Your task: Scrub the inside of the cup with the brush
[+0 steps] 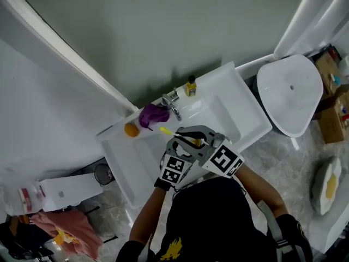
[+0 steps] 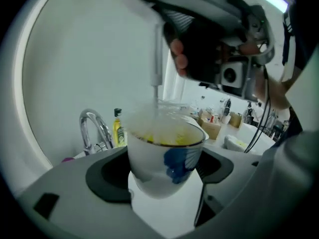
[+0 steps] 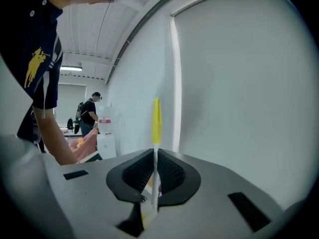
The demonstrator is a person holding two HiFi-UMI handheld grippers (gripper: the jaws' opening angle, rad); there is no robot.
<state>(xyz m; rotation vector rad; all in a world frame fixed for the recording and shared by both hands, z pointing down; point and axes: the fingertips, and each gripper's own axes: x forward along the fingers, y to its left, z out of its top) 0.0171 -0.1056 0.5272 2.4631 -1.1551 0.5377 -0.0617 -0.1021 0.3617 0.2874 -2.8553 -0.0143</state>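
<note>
Scrubbing is the step in hand, as I judge it. The left gripper (image 2: 164,183) has its jaws wide around the cup (image 2: 167,148), a pad against the white wall on each side. The cup is held upright, on the person's side of the tap (image 2: 92,126). The right gripper (image 3: 155,171) has its jaws nearly together, pinching the thin stem of the brush (image 3: 156,118), whose yellow end sticks out past the pads. In the left gripper view that gripper hangs right above the cup, and the stem drops straight into its mouth.

The next move calls for working the bristles round the inner wall and down to the bottom. Meanwhile the left jaws must grip firmly enough that the cup neither turns nor tips. The stem is thin, so pushing hard could let it slip between the pads.

Much is hard to read. The cup's mouth is a pale smear with yellow below it, probably bristles or foam, so I cannot tell whether the brush touches the wall or the bottom. In the head view both grippers crowd together in front of the tap, and the cup is hidden under them. Only the brush's yellow tip shows there, pointing toward the tap. The right gripper view shows no cup at all. Beside the tap stands a small bottle (image 1: 191,86), and a purple cloth (image 1: 152,114) lies at its other side.
</note>
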